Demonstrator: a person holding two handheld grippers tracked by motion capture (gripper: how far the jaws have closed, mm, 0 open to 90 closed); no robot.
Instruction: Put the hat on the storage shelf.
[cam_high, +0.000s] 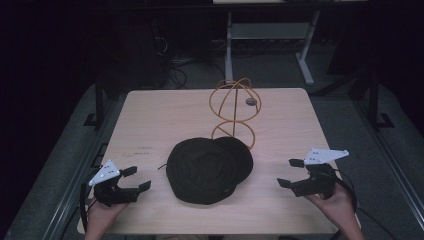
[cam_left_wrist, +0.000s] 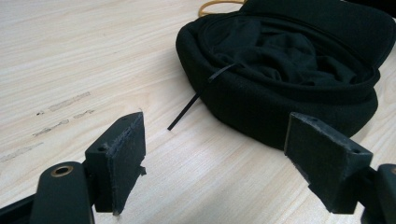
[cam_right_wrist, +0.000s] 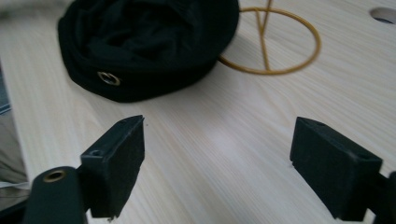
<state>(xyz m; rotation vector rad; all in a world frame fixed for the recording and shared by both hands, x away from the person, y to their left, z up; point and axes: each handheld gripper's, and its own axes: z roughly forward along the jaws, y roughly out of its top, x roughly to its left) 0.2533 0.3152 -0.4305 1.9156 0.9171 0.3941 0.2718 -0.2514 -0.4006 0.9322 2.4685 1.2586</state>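
Note:
A black fabric hat lies upside down in the middle of the wooden table, its hollow facing up. Behind it stands a gold wire stand with a round base ring. My left gripper rests open near the table's front left, a short way from the hat; a thin black strap trails from the hat's rim. My right gripper hovers open at the front right, apart from the hat, which shows a metal eyelet.
A small grey round object lies on the table beside the wire stand. Faint scuff marks mark the wood on the left. A desk frame and cables stand on the dark floor beyond the far edge.

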